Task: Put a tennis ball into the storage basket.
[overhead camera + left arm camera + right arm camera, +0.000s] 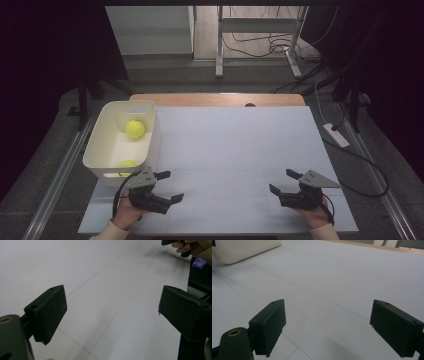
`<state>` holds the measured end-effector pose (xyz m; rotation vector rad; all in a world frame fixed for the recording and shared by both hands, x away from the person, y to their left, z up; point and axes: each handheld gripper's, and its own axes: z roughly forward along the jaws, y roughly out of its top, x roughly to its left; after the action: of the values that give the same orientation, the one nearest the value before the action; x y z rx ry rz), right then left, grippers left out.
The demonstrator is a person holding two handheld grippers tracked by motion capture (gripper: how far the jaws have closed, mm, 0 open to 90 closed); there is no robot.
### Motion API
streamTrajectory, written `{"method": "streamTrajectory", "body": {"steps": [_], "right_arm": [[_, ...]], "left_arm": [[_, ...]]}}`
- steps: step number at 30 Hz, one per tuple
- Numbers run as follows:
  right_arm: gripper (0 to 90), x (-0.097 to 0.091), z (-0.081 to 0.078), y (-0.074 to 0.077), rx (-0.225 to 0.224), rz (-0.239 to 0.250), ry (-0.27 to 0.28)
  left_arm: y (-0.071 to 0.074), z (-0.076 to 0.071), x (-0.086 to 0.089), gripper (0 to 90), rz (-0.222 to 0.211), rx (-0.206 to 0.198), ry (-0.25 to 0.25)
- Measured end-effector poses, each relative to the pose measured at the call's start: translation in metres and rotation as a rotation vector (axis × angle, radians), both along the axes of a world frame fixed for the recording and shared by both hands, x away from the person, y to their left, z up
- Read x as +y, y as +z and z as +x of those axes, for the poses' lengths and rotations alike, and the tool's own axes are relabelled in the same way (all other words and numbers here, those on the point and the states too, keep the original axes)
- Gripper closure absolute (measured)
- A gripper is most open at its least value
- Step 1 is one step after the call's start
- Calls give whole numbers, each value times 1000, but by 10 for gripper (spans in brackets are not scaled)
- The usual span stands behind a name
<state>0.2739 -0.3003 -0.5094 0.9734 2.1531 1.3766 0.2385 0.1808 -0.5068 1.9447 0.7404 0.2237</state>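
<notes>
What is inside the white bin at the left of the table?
The white bin holds two yellow-green tennis balls: one in full view toward the far end, another partly covered by the near rim. Anything under that rim is hidden.

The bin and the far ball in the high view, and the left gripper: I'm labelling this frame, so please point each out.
bin [151,131], high view, on its right wall.
far ball [135,128], high view, at its middle.
left gripper [170,186], high view, midway between its open jaws' tips.
</notes>
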Motion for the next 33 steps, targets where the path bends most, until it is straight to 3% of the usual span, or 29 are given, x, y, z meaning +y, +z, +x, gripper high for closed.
{"method": "streamTrajectory", "body": {"steps": [11, 33], "right_arm": [[135, 0, -2, -2, 9, 2, 8], [135, 0, -5, -3, 8, 4, 47]], "left_arm": [[-8, 2, 2, 84, 32, -18, 15], [-9, 2, 3, 84, 24, -18, 15]]}}
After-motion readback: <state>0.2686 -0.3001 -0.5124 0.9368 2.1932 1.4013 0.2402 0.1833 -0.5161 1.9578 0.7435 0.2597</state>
